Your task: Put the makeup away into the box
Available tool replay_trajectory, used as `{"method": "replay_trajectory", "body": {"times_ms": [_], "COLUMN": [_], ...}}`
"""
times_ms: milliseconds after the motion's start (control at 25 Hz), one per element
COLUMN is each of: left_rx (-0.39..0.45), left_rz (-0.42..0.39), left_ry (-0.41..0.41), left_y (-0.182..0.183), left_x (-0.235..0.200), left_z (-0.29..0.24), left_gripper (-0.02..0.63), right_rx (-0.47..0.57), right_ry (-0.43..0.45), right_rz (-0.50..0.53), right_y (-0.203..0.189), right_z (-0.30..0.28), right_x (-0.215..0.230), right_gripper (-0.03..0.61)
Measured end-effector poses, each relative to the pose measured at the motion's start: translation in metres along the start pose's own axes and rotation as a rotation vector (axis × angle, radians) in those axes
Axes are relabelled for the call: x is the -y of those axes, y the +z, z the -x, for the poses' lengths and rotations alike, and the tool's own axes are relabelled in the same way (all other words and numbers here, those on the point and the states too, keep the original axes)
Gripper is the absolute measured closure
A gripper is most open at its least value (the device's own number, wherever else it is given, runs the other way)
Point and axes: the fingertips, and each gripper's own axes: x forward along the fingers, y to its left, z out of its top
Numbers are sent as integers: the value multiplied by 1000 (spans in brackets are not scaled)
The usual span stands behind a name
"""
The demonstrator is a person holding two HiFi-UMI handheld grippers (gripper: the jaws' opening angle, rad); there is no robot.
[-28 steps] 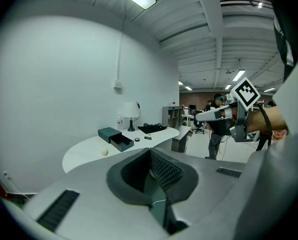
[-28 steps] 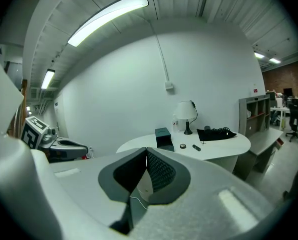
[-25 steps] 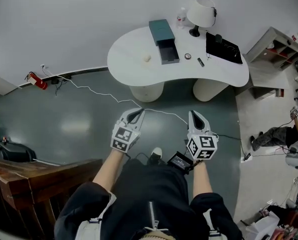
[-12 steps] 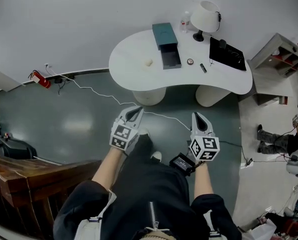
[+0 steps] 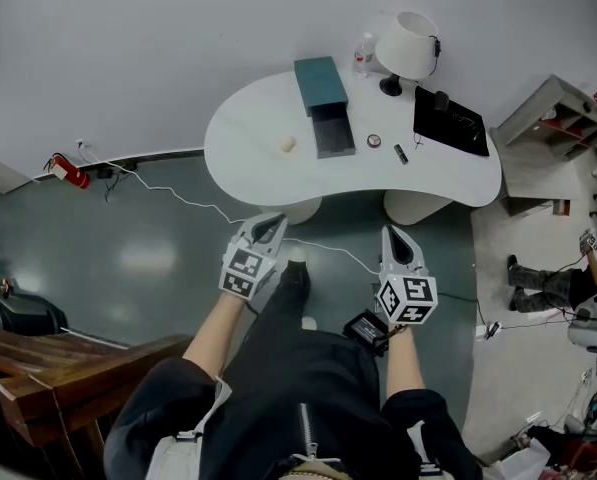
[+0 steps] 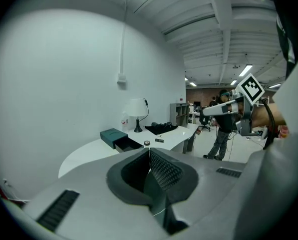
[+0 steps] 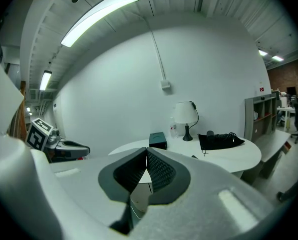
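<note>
Nothing is stowed yet: makeup (image 5: 375, 140) is left on the desk (image 5: 248, 163) beside the box (image 5: 321, 84); the left hand-held gripper (image 5: 269, 230) and right hand-held gripper (image 5: 397, 244) are pressed together, empty.

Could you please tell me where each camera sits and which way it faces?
Head view: on the person's head, steeply down at floor and white table; forearms, legs, left tool, right tool show.
Left gripper view: on the left tool, along its shut jaws toward the table; right tool at right.
Right gripper view: on the right tool, likewise; left tool at left.
All share the teal box and lamp.
</note>
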Motion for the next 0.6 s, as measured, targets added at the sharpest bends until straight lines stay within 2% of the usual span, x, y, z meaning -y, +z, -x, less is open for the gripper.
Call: {"method": "replay_trajectory", "body": {"times_ms": [600], "left_rx": [-49], "left_rz": [-12], "left_ry": [-72], "left_y": [30], "left_x": [-100], "left_z": [-122], "left_gripper": [600], "right_rx": [-36], "right_ry": [-62], "right_rz": [-33], "right_y": [39], "right_z": [-140], "right_x": [47], "right_gripper": [572]}}
